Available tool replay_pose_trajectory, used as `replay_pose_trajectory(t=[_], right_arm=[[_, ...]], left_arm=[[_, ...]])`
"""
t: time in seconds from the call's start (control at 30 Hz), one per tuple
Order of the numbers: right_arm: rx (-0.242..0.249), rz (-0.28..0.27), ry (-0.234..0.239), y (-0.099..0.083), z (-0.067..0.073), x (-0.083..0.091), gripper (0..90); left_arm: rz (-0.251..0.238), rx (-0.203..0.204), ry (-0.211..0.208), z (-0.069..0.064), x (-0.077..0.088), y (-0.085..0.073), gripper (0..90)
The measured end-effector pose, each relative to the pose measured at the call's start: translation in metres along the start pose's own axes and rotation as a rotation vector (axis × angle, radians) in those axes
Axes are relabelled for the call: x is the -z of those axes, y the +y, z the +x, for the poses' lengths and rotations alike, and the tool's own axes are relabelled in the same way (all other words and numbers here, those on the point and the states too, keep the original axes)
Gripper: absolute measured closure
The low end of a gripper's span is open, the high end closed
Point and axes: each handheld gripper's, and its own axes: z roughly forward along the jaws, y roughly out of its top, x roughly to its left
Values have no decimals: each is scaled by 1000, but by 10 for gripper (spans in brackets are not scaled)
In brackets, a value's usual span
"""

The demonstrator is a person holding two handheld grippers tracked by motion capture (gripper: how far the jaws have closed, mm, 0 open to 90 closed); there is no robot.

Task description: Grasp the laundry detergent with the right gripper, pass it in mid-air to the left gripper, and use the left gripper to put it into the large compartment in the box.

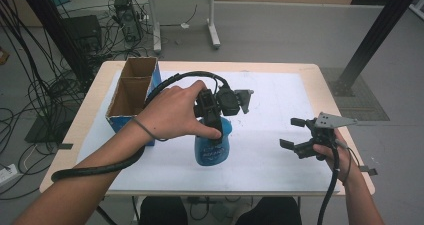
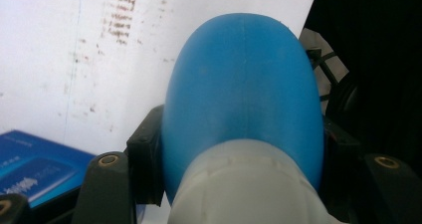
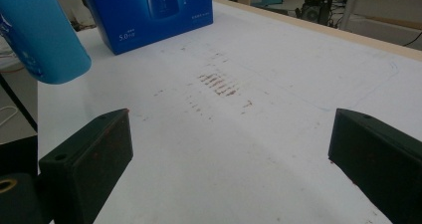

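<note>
Two claws: left claw pinches the blue bottle at centre frame above the bench; right claw is spread, empty. Keep the bottle upright toward the box at upper left.

I worked in a lab: cables lay tangled across the grey floor, electronic equipment stood by, and a black metal frame flanked the paper-covered table.
</note>
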Motion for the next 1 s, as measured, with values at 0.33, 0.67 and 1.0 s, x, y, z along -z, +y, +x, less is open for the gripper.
replay_pose_trajectory(t=[0.33,0.67,1.0], right_arm=[[-16,-12,-34,-3,2,-2,34],[-19,-17,-55,-3,7,-4,35],[-14,-12,-54,0,11,-9,36]], left_arm=[[-19,184,-11,12,11,-3,378],[3,267,1,14,19,1,378],[-10,296,12,21,40,0,378]])
